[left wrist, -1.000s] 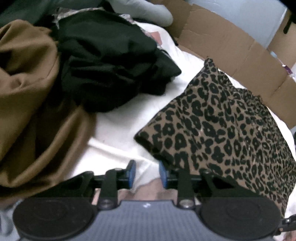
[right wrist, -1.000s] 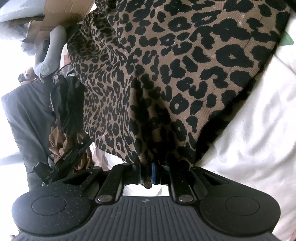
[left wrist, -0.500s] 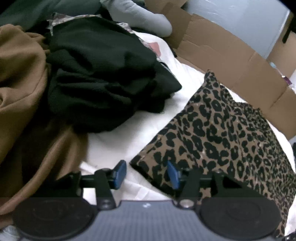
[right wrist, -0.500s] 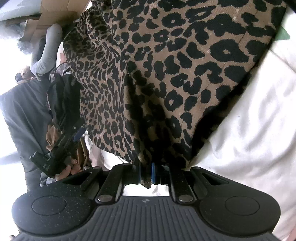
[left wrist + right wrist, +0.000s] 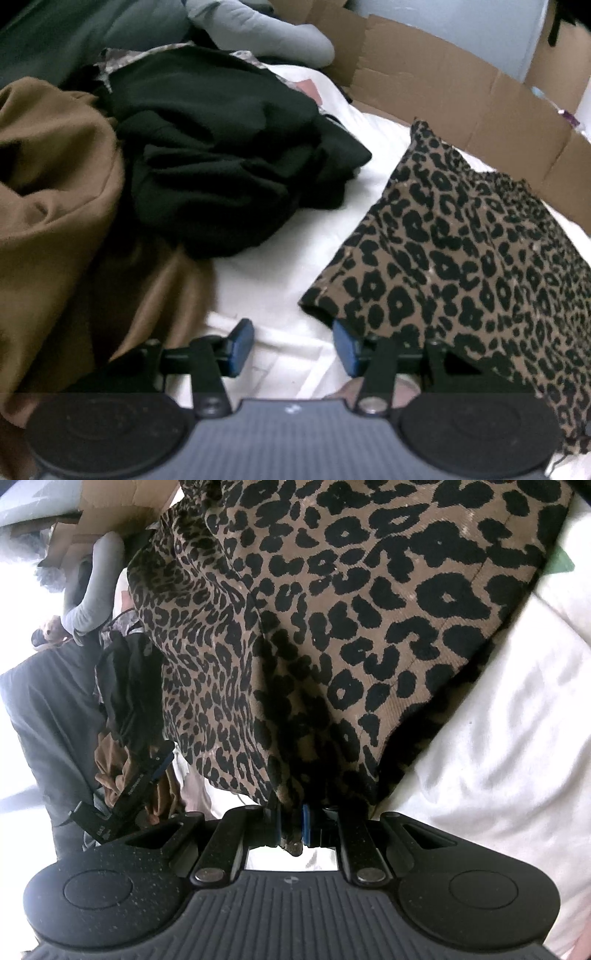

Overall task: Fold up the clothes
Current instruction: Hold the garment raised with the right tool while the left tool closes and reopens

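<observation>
A leopard-print garment (image 5: 461, 251) lies on the white sheet (image 5: 273, 258), right of centre in the left wrist view. My left gripper (image 5: 291, 347) is open; its right finger sits under the garment's near corner and nothing is between the pads. In the right wrist view the same garment (image 5: 351, 627) fills the frame. My right gripper (image 5: 291, 827) is shut on a bunched edge of it, lifted off the white sheet (image 5: 498, 738). The left gripper also shows there at the left (image 5: 147, 775).
A brown garment (image 5: 55, 221) and a black garment (image 5: 229, 162) are piled at the left. A grey garment (image 5: 258, 33) lies at the back. Flattened cardboard (image 5: 461, 96) runs along the far right edge of the sheet.
My left gripper has opened wider and slid left, so the garment's corner now lies over its right finger. My right gripper stays shut on the garment.
</observation>
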Action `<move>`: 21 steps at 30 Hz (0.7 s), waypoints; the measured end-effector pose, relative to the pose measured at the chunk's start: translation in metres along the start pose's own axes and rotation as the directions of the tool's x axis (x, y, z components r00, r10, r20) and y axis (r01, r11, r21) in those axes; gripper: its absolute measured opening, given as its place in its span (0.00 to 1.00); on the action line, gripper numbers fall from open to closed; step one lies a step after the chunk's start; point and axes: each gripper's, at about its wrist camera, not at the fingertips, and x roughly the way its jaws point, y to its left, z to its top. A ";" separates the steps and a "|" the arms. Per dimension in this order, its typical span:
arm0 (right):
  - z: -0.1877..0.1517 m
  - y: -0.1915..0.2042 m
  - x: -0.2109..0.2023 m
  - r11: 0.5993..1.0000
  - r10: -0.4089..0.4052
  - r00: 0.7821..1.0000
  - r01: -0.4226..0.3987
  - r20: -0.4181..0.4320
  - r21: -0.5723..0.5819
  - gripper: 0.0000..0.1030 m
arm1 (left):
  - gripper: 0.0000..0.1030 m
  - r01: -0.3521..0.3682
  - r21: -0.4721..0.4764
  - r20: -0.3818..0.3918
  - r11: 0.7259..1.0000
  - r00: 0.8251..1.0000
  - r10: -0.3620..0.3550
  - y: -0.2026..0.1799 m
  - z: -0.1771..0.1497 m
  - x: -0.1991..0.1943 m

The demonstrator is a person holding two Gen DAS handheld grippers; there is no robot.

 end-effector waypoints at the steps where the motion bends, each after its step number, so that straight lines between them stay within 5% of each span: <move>1: 0.000 0.000 0.000 1.000 -0.001 1.000 0.001 0.000 0.001 0.08 | 0.49 0.002 -0.001 0.003 1.000 1.000 -0.002 -0.001 0.001 0.002; 11: -0.002 0.001 0.002 1.000 -0.010 1.000 0.010 -0.004 -0.010 0.08 | 0.49 0.071 -0.080 0.028 0.994 0.997 -0.069 -0.006 0.005 0.020; 13: -0.002 0.000 0.002 1.000 -0.010 1.000 0.009 -0.004 -0.009 0.08 | 0.42 0.079 -0.081 0.030 0.994 0.997 -0.077 -0.008 0.005 0.021; 16: -0.002 -0.001 0.002 1.000 -0.006 1.000 0.006 -0.002 -0.005 0.08 | 0.08 0.062 -0.063 0.038 0.996 0.997 -0.060 -0.007 0.002 0.020; 21: -0.001 0.000 0.002 1.000 -0.006 1.000 0.006 0.001 -0.010 0.08 | 0.02 -0.006 -0.023 0.104 1.000 0.995 0.009 0.000 0.004 0.003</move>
